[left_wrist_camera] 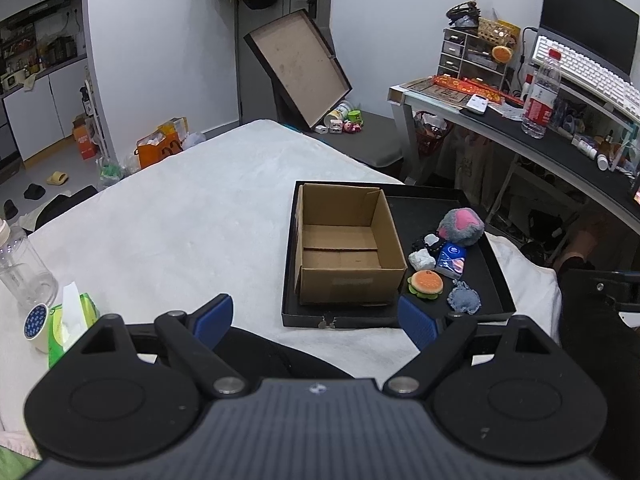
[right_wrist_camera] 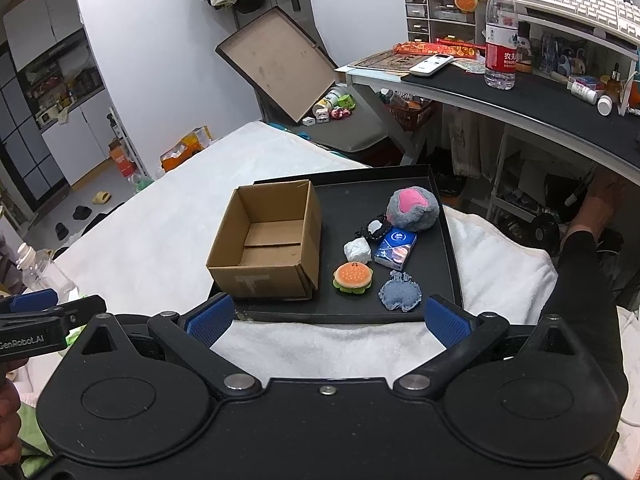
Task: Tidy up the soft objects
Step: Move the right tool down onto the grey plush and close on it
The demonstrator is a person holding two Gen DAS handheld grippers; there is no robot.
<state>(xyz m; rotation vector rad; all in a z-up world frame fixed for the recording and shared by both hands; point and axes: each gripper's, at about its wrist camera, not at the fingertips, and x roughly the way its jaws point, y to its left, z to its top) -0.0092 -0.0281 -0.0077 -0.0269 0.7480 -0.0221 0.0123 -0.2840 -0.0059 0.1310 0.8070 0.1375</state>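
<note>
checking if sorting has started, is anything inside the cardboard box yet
No: the cardboard box shows only its bare bottom flaps, and the burger plush and the other soft items lie beside it on the black tray.

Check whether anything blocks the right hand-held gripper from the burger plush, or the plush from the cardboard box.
Nothing visible does. The right hand-held gripper hangs open before the black tray; the burger plush lies just past the tray's low front rim, with the open, empty cardboard box right beside it.
</note>
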